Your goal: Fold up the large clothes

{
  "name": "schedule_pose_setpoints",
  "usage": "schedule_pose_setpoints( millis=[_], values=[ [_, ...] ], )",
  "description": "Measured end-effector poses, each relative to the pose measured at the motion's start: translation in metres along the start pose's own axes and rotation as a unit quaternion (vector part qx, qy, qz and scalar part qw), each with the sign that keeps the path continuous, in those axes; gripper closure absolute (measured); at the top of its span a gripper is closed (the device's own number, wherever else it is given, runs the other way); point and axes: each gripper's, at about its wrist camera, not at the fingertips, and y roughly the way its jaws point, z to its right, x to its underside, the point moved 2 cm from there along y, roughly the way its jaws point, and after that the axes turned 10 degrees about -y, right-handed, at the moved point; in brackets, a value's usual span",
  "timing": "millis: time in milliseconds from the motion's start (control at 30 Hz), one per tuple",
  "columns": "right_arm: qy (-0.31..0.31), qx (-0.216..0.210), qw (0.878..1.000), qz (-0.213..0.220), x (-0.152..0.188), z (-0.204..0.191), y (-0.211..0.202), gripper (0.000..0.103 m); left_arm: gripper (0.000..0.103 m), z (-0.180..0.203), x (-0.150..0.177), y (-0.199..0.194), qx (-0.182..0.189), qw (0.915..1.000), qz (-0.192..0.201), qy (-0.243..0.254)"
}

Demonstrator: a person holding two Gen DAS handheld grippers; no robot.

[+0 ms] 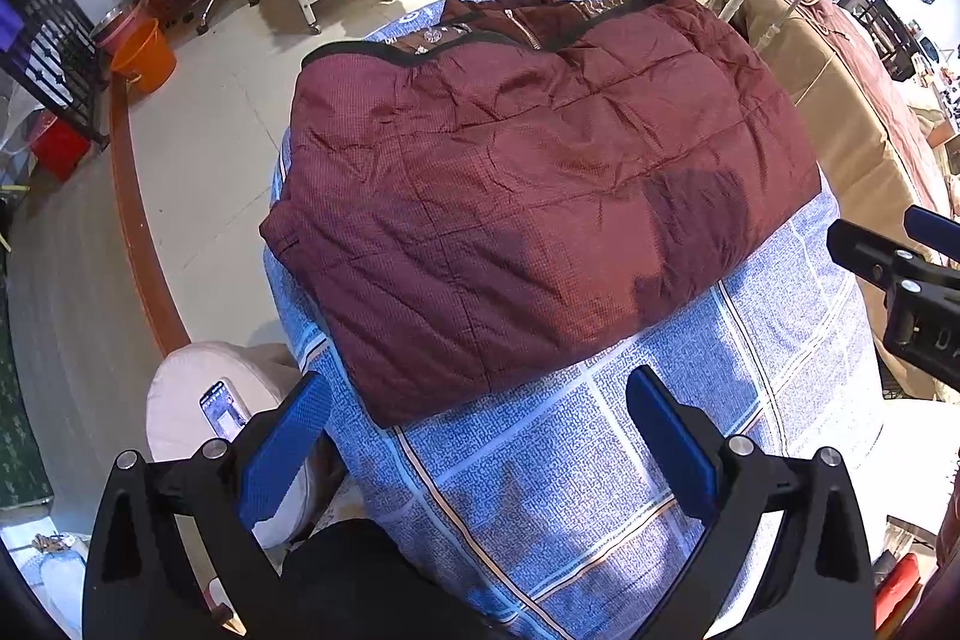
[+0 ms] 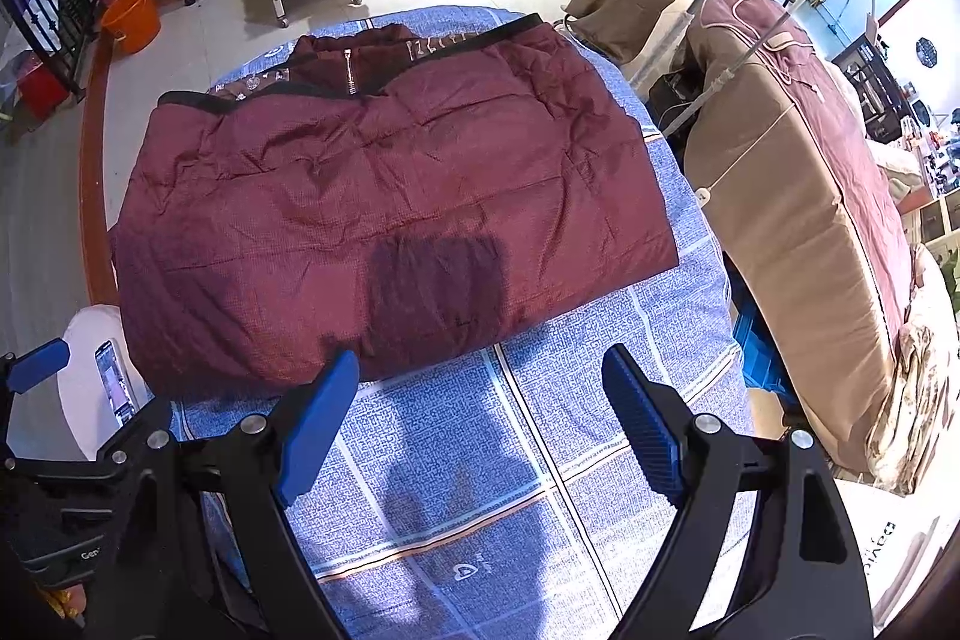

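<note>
A dark maroon quilted jacket (image 1: 540,196) lies folded into a broad rectangle on a bench draped in a blue patterned cloth with pale grid lines (image 1: 540,490), filling the centre of the left wrist view and the centre left of the right wrist view (its black-trimmed collar and silver zip face the far edge). The left hand-held gripper (image 1: 477,430) hangs at the bottom of its frame, blue pads spread wide over bare cloth, just short of the jacket's near edge and pinching nothing. The right hand-held gripper (image 2: 480,412) hangs likewise, its jaws wide apart and empty above the cloth. A smartphone with a lit screen (image 1: 225,412) rests on a pale cushioned stool (image 1: 180,400) at lower left. An orange plastic bucket (image 1: 147,55) stands on the floor at upper left.
</note>
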Motion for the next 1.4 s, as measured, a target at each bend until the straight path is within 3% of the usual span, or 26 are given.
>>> schedule_pose_setpoints(
  millis=[1400],
  values=[
    [-0.005, -0.002, 1.0, -0.004, -0.003, -0.0036, 0.0067, 0.02, 0.006, 0.0041, 0.0011, -0.001, -0.016, 0.9998, 0.006, 0.013]
  ],
)
